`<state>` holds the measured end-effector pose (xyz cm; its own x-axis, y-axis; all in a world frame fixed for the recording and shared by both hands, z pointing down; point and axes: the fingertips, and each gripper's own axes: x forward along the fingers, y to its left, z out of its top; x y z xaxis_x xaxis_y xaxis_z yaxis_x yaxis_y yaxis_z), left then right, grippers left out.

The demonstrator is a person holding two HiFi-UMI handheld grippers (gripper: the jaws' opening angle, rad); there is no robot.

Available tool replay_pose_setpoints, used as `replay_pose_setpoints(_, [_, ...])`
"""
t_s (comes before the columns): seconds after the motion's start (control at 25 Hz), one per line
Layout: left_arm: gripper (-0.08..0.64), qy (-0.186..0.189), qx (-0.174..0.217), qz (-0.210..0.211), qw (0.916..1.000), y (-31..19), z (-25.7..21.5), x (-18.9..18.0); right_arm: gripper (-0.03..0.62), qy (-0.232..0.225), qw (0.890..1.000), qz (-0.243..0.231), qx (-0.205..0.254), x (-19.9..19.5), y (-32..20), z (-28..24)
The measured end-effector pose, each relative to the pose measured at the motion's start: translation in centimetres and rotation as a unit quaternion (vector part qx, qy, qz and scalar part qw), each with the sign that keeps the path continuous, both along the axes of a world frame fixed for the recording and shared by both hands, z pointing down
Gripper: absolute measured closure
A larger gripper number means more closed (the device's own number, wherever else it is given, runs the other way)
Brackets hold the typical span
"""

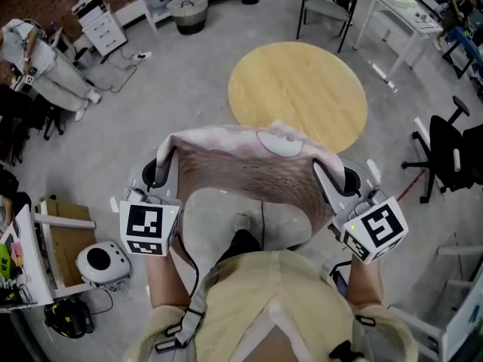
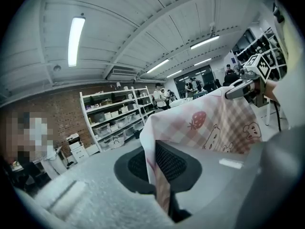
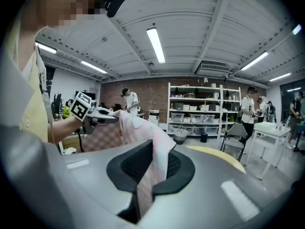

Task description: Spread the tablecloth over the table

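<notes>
1. Floor (image 1: pixel 189 81): grey concrete. It carries every item below.

2. Round table (image 1: pixel 298 85): pale wood top, bare. It stands on the floor ahead of the person.

3. Tablecloth (image 1: pixel 245 168): pink-and-white check, printed with strawberries and bears, as the left gripper view (image 2: pixel 217 128) shows. It is held in the air, stretched between the two grippers and sagging in the middle. None of it lies on the tabletop. In the head view its far edge meets the near edge of the tabletop.

4. Shelving unit (image 3: pixel 200 106): white, stocked with bins, against a brick wall.

5. Black office chair (image 1: pixel 445 153): on the floor to the right of the table, well apart from it.

6. Grey chair (image 1: pixel 324 2): beyond the far edge of the table.

7. Left gripper (image 1: pixel 170 151): jaws pinched together on the left corner of the cloth. Its own view (image 2: pixel 161 178) shows the fabric clamped between the pads and rising out of them.

8. Right gripper (image 1: pixel 320 168): jaws pressed together on the right corner. Its own view (image 3: pixel 148 173) shows a fold of cloth gripped between the pads.

9. Basket (image 1: pixel 189 12): at the far side of the floor, by the shelving.

10. White domed device (image 1: pixel 102 261): on the floor to the left of the person.
</notes>
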<state>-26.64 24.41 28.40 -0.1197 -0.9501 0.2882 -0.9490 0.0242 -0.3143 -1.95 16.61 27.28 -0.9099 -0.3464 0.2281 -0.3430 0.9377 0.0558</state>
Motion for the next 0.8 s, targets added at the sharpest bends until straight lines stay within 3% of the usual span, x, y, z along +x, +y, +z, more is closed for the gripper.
replay_pose_setpoints(0.36, [0.554, 0.0, 0.005, 0.086, 0.9963, -8.5, 0.4, -3.9, 0.581, 0.01, 0.997, 0.076, 0.003, -3.2, -4.8, -0.6])
replay_pose_setpoints(0.64, [0.552, -0.046, 0.024, 0.156, 0.9864, -12.9, -1.0, -5.9, 0.58, 0.012, 0.99, 0.138, 0.031, -5.1, -7.3, -1.6])
replay_pose_setpoints(0.8, [0.552, -0.065, 0.034, 0.173, 0.9823, -15.0, -2.3, -6.8, 0.58, 0.013, 0.988, 0.15, 0.045, -5.9, -8.1, -2.6])
